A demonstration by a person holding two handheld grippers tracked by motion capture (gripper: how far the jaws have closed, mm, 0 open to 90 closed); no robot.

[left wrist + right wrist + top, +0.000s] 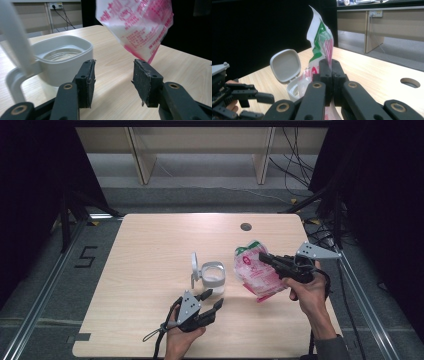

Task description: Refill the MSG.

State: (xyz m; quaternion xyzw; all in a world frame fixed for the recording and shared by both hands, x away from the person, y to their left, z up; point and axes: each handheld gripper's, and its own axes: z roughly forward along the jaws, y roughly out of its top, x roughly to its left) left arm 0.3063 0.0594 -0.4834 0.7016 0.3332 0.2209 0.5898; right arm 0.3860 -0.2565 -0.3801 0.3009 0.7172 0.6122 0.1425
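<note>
Right gripper point(266, 258) pinches bag point(254, 268) beside container point(212, 276); bare tabletop point(150, 250) leftward.

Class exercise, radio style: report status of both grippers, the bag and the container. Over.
Right gripper shut on pink bag, held above table. Left gripper open, empty, near white container, lid up. Nothing between. Over.

Pale wooden table point(150, 270) with a round cable hole point(245, 226), cables point(295, 165) trailing behind, floor marking 5 point(86, 256) at left.
</note>
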